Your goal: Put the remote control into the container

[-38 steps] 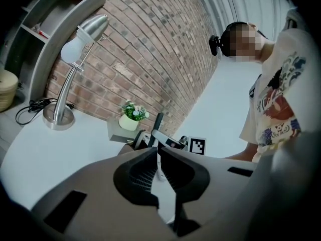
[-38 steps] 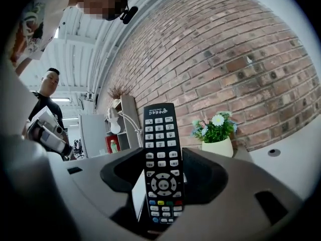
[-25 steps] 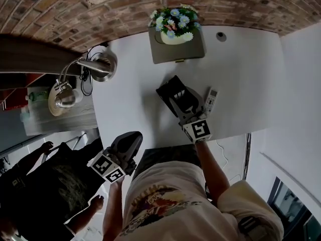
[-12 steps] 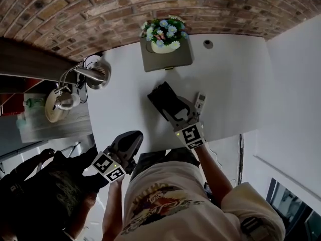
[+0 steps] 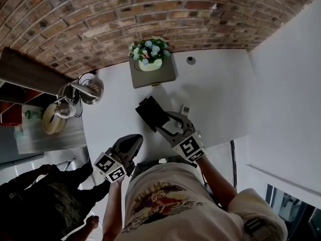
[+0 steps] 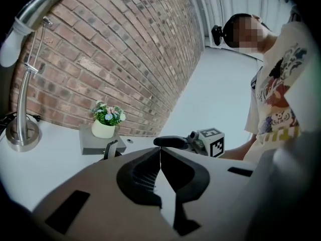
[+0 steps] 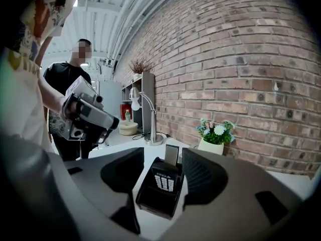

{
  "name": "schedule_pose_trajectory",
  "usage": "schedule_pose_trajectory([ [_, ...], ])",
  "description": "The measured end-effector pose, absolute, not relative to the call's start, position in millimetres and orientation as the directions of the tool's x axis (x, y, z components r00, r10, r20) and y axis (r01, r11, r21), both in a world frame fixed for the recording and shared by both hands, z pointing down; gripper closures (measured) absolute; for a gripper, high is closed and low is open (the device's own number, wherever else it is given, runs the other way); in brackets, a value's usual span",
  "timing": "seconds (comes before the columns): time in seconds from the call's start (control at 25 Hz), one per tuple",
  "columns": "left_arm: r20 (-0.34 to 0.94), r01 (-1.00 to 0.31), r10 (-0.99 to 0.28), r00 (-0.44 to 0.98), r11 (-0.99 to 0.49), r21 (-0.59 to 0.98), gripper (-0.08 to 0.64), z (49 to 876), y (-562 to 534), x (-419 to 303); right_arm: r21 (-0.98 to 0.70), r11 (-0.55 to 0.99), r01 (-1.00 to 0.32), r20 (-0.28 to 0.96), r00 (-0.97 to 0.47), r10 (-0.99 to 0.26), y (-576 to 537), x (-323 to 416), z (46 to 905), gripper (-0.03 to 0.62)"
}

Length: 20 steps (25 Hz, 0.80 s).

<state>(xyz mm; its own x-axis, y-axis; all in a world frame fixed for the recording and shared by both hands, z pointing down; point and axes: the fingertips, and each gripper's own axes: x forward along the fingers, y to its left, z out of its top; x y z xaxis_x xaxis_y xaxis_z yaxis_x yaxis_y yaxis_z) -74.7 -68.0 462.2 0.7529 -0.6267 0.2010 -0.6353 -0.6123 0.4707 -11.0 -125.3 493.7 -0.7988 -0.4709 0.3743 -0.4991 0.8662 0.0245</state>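
Tongs on the right (image 7: 163, 153): released, spread wide and hovering over the near end of the black container (image 7: 153, 206), pinching nothing. Tongs on the left (image 6: 160, 152): clenched together, empty, well apart from the container, off to its left by the table (image 5: 215, 99) edge. Remote control (image 7: 163, 182), dark with pale buttons: lying inside the container. Small white remote (image 5: 185, 109): on the table near the container, to its right. Potted flowers (image 5: 148, 51): beyond the container, by the brick wall (image 5: 75, 14).

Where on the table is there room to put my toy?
Widest bare patch: the table's right side, between the white remote and the wall. Another lies between the lamp and the black container. Crowded around the container and right gripper.
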Motion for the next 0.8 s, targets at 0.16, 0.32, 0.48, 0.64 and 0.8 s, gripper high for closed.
schedule_pose_trajectory([
  [0.16, 0.194, -0.671, -0.662, 0.724, -0.609, 0.423, 0.554, 455, -76, -66, 0.005, 0.869, -0.495, 0.406, -0.793, -0.454, -119, 14, 481, 0.351],
  [0.32, 0.19, -0.714, -0.705, 0.683, -0.592, 0.374, 0.554, 447, -80, -63, 0.004, 0.871, -0.491, 0.433, -0.784, -0.444, -114, 35, 479, 0.351],
  [0.48, 0.171, -0.739, -0.749, 0.64, -0.539, 0.404, 0.554, 447, -80, -64, -0.023, 0.83, -0.557, 0.502, -0.724, -0.472, -120, 66, 502, 0.351],
  [0.64, 0.2, -0.773, -0.776, 0.598, -0.493, 0.399, 0.552, 458, -73, -67, -0.064, 0.779, -0.623, 0.556, -0.671, -0.49, -122, 91, 528, 0.351],
  [0.8, 0.268, -0.798, -0.784, 0.559, -0.421, 0.431, 0.552, 494, -56, -76, -0.118, 0.714, -0.69, 0.621, -0.613, -0.489, -117, 106, 564, 0.35],
])
